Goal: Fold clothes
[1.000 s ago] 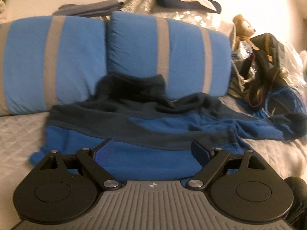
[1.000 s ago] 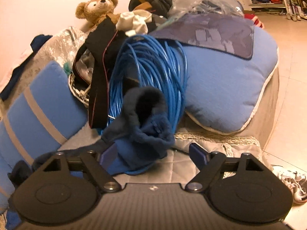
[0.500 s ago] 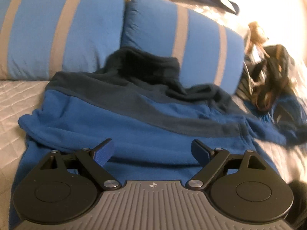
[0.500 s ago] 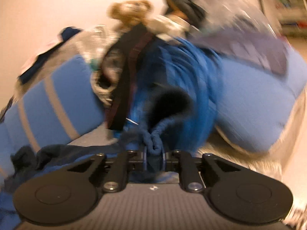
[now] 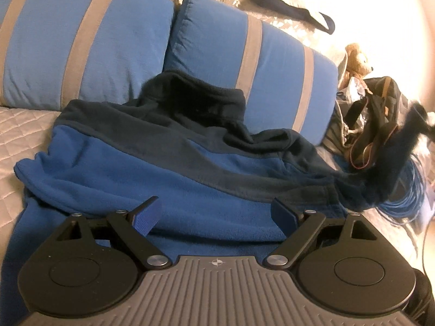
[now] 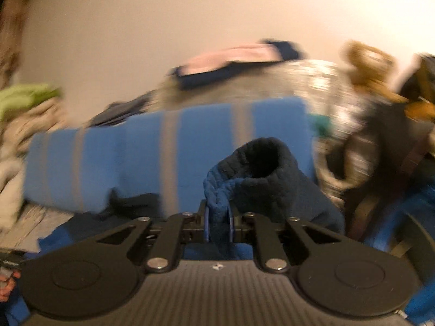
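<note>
— So, where's the fleece jacket (image 5: 152, 163)?
— Spread on the quilted bed (image 5: 16, 125), collar against the striped pillows (image 5: 81, 40).
— Left gripper (image 5: 214, 214)?
— Jaws wide apart above the blue hem, gripping nothing.
— Right gripper (image 6: 217, 222)?
— Clamped tight on the sleeve cuff (image 6: 258, 168), lifted off the bed beside the blue cable coil (image 5: 402, 190).

One fleece (image 5: 174, 179), two striped pillows (image 5: 81, 40), one teddy bear (image 5: 356, 59), one cable coil (image 5: 407, 198), two tongs (image 5: 214, 214).
</note>
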{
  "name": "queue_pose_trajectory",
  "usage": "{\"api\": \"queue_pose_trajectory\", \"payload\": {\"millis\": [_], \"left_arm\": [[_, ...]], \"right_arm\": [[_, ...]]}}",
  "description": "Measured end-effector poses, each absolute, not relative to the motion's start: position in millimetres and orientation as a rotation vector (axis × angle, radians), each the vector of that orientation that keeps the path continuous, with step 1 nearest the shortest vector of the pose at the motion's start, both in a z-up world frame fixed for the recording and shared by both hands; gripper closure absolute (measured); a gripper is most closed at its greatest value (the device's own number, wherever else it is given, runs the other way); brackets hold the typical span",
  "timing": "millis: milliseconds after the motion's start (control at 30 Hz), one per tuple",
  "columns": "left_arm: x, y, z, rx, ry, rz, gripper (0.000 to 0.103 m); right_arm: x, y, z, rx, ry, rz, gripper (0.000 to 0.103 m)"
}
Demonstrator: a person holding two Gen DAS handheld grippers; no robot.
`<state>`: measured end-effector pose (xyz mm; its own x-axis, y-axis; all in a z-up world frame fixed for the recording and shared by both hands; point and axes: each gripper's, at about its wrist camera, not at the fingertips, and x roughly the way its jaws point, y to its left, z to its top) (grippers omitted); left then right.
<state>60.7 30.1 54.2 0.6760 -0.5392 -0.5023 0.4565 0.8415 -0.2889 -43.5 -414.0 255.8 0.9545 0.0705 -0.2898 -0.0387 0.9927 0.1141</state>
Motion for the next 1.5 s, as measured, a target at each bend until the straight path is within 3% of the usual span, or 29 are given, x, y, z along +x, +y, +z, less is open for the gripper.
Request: {"api": "queue_pose_trajectory", "payload": {"millis": [233, 533, 700, 733, 767, 867, 1033, 1267, 1500], "left_arm": [[66, 48, 51, -0.295, 0.629, -0.561, 0.015], [80, 89, 34, -0.62, 0.651, -0.531, 0.015], [87, 89, 28, -0.665, 0.712, -0.545, 0.015], [88, 87, 26, -0.665, 0.729, -0.554, 0.015], [89, 86, 25, -0.673, 0.748, -0.569, 0.015], [93, 83, 15, -0.738, 0.812, -0.643, 0.015], [103, 71, -12, -0.915, 1.0, -0.775, 0.015], [106, 42, -38, -0.922, 1.221, -0.794, 0.015], [103, 28, -54, -1.078, 1.251, -0.674, 0.019]], "right_arm": [[13, -255, 246, -0.072, 0.426, 0.234, 0.09], [10, -129, 136, -0.262, 0.608, 0.356, 0.088], [-27, -122, 123, -0.321, 0.667, 0.417, 0.031], [-40, -124, 128, -0.321, 0.66, 0.444, 0.015], [-49, -126, 133, -0.33, 0.649, 0.468, 0.008], [-78, -134, 144, -0.394, 0.605, 0.529, 0.003], [-99, -153, 144, -0.485, 0.554, 0.504, 0.002], [-83, -193, 140, -0.251, 0.572, 0.418, 0.002], [-90, -235, 144, 0.04, 0.434, 0.449, 0.0]]}}
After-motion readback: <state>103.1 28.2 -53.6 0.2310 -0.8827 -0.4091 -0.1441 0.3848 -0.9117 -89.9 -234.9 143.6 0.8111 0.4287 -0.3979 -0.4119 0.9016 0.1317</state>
